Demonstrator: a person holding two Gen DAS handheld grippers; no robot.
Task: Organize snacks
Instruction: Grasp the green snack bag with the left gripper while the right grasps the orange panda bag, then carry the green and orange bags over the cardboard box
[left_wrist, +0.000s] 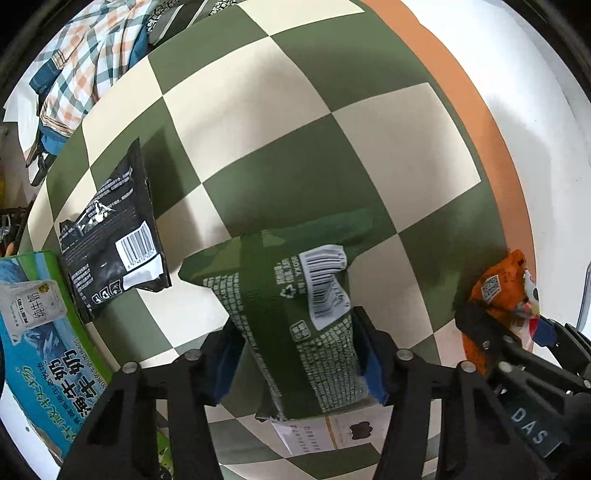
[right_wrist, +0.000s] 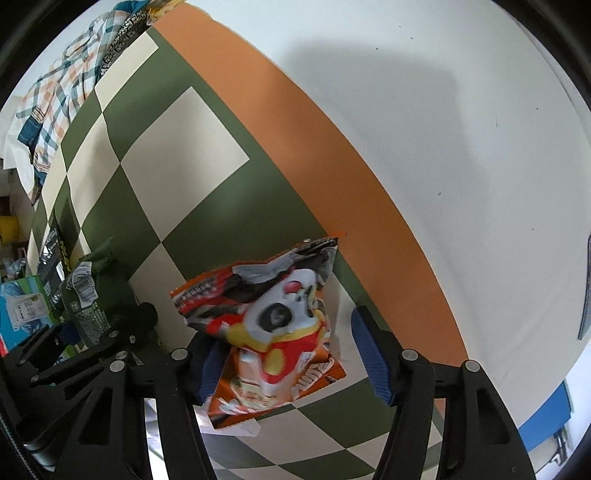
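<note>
A dark green snack bag (left_wrist: 295, 314) with a white barcode sits between the blue pads of my left gripper (left_wrist: 297, 354), which is shut on it; the same bag (right_wrist: 92, 295) shows at the left of the right wrist view. A black snack bag (left_wrist: 110, 236) lies on the checkered cloth to its left. An orange and red snack bag (right_wrist: 277, 332) with a cartoon figure lies between the fingers of my right gripper (right_wrist: 284, 354). The jaws stand wide, with a clear gap at the right pad. In the left wrist view that orange bag (left_wrist: 498, 291) appears at far right.
A green and cream checkered cloth (left_wrist: 295, 129) with an orange border (right_wrist: 314, 140) covers the surface beside a white wall (right_wrist: 443, 110). A blue and green milk carton box (left_wrist: 40, 332) stands at the left. Plaid fabric (left_wrist: 85, 62) lies at the far end. A printed paper slip (left_wrist: 314, 432) lies below the green bag.
</note>
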